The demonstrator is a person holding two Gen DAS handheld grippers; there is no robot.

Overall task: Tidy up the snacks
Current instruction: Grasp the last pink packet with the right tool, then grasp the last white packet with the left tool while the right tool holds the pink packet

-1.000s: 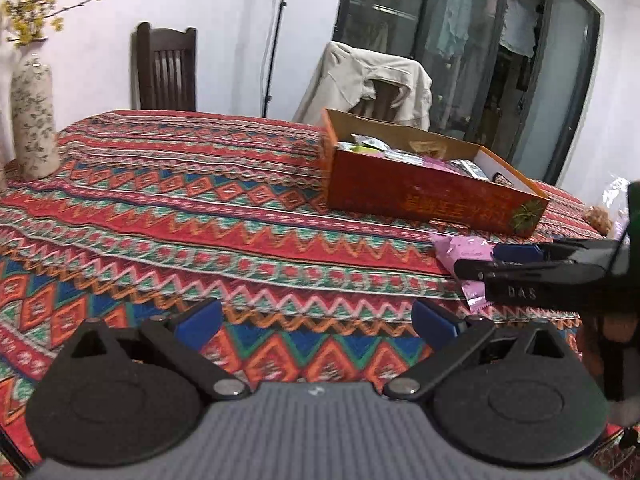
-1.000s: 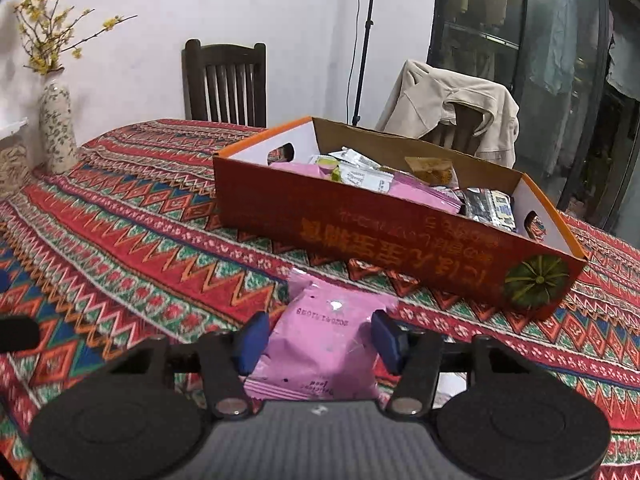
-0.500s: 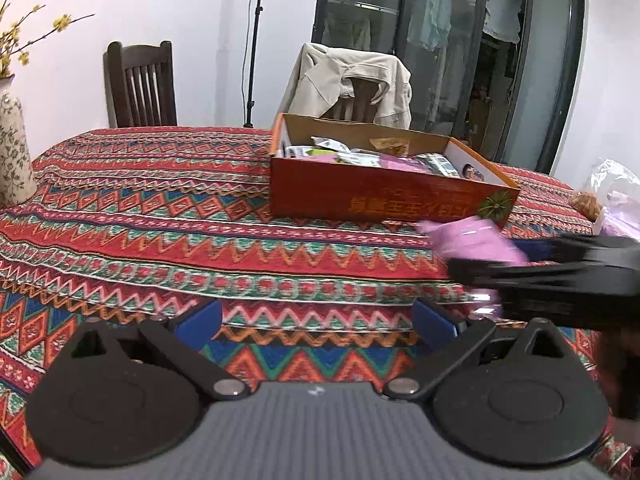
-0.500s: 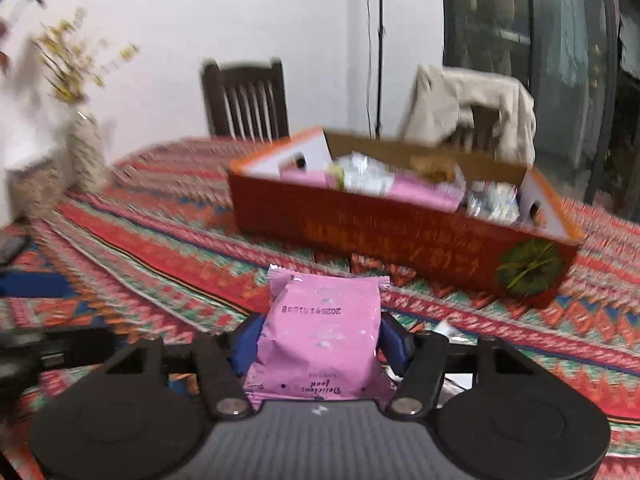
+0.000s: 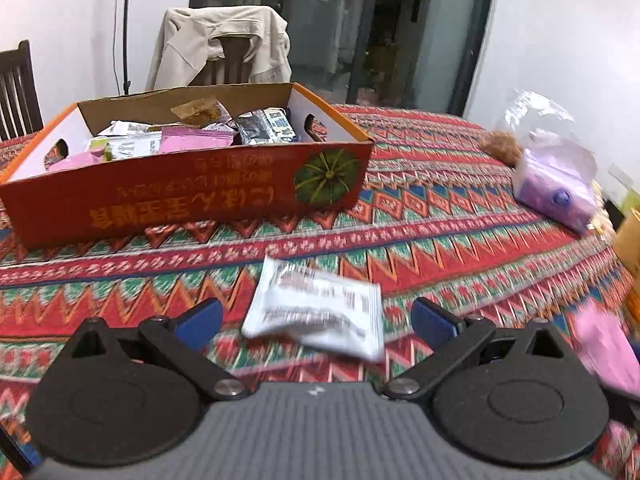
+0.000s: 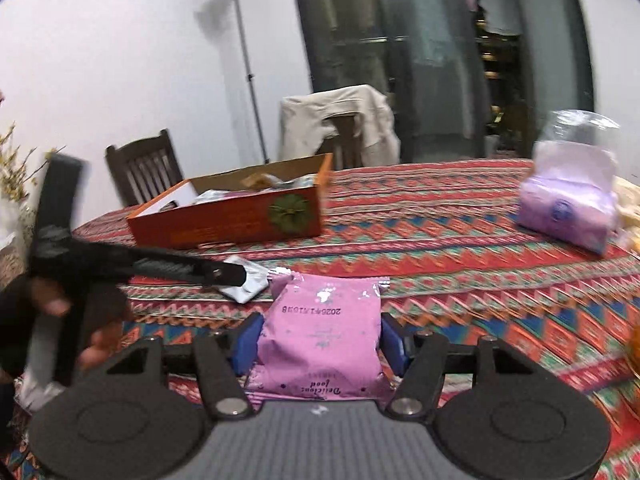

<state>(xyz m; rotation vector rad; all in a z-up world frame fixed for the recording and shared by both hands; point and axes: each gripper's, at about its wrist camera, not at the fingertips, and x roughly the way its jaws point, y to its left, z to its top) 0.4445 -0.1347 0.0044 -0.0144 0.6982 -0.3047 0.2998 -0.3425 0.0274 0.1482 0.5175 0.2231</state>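
Right gripper [image 6: 318, 344] clamped on the pink packet [image 6: 320, 340], blue pads pressing both edges; jaws have just been widening a bit, packet between them, held above the tablecloth [image 6: 460, 280]. Left gripper [image 5: 316, 318] spread wide, gripping nothing; a white packet [image 5: 316, 312] lies flat on the cloth between its fingers, probably untouched, but it's blurred. From the right camera the left tool crosses in front of that packet, hiding part of it. Further back: orange box [image 5: 180, 196] full of snacks, clear bag [image 5: 556, 176] off right, draped chair [image 5: 224, 52] behind.
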